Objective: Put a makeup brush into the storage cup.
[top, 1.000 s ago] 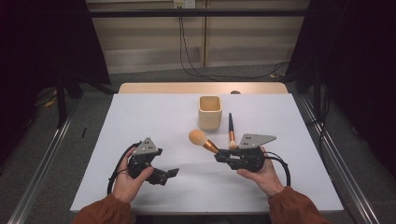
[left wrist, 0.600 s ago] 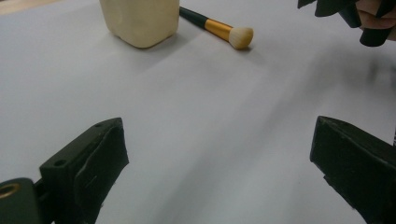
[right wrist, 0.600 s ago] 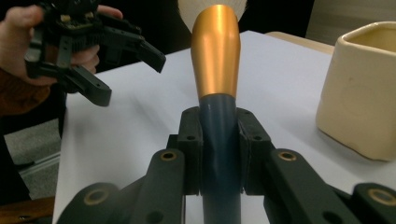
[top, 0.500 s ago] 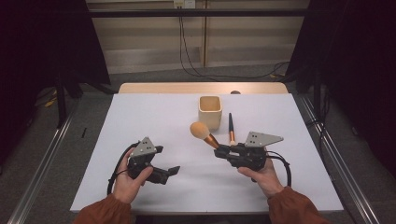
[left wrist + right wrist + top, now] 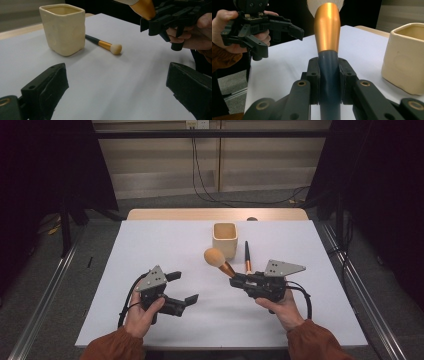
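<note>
Over the last moment the large makeup brush [image 5: 218, 260] is being tipped upward: its round bristle head, which was lying low just ahead of the right hand-held gripper [image 5: 239, 281], is now rising and swinging toward the cream cup [image 5: 225, 239], which suggests the brush is being readied to go into that cup. Going left to right, the left hand-held gripper [image 5: 186, 289] is resting on the white tabletop [image 5: 150, 245] with its jaws standing wide apart, holding and touching nothing; the cup and the brushes are lying ahead of it and off to its right. The right hand-held gripper is clamping its jaws on the dark handle of the large brush, just below the gold ferrule, with the head pointing away from it and up. The cup is standing just beyond that brush head, and a slimmer brush [image 5: 247, 257] is lying flat on the tabletop beside the cup, just ahead of the right hand-held gripper, untouched
</note>
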Motion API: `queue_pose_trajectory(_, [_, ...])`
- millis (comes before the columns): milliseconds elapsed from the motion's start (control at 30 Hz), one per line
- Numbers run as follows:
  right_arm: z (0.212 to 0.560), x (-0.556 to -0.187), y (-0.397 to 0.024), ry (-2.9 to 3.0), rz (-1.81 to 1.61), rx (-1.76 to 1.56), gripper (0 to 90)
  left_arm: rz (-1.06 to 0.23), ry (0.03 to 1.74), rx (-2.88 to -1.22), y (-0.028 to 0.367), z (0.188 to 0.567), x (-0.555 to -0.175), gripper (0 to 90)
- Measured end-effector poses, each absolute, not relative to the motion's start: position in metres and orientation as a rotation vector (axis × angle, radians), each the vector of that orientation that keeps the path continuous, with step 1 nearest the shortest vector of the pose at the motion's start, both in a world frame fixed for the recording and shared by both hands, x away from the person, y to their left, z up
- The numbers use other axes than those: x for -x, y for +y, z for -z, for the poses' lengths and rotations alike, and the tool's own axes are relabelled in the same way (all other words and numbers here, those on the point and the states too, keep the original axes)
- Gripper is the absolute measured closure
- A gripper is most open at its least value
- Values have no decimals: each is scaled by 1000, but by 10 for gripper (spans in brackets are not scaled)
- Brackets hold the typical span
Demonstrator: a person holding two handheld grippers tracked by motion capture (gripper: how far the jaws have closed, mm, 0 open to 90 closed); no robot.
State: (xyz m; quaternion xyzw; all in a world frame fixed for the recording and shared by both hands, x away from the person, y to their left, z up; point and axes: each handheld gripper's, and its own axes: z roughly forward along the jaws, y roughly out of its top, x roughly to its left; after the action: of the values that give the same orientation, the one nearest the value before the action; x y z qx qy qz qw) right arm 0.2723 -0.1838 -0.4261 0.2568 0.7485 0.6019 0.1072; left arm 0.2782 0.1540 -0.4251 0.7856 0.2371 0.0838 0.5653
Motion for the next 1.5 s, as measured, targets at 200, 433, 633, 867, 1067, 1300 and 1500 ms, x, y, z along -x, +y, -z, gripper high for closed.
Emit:
queue_pose_trajectory(200, [427, -273, -184, 2208, -1781, -744, 748, -150, 566, -1808, 145, 425, -283, 59])
queue_pose_trajectory(433, [427, -273, -183, 2222, -1783, -739, 748, -143, 540, -1826, 131, 427, -283, 62])
queue_pose_trajectory(633, [425, -272, -183, 2224, -1787, -731, 748, -129, 528, -1795, 124, 422, -287, 62])
queue_pose_trajectory(867, [425, -272, -183, 2228, -1788, -719, 748, -102, 479, -1758, 112, 417, -290, 35])
queue_pose_trajectory(1067, [424, -271, -182, 2229, -1797, -708, 748, -108, 470, -1755, 98, 416, -293, 38])
queue_pose_trajectory(1300, [425, -272, -182, 2236, -1797, -712, 748, -85, 454, -1736, 88, 413, -295, 107])
queue_pose_trajectory(1500, [425, -272, -181, 2236, -1805, -715, 748, -62, 461, -1716, 82, 415, -298, 165])
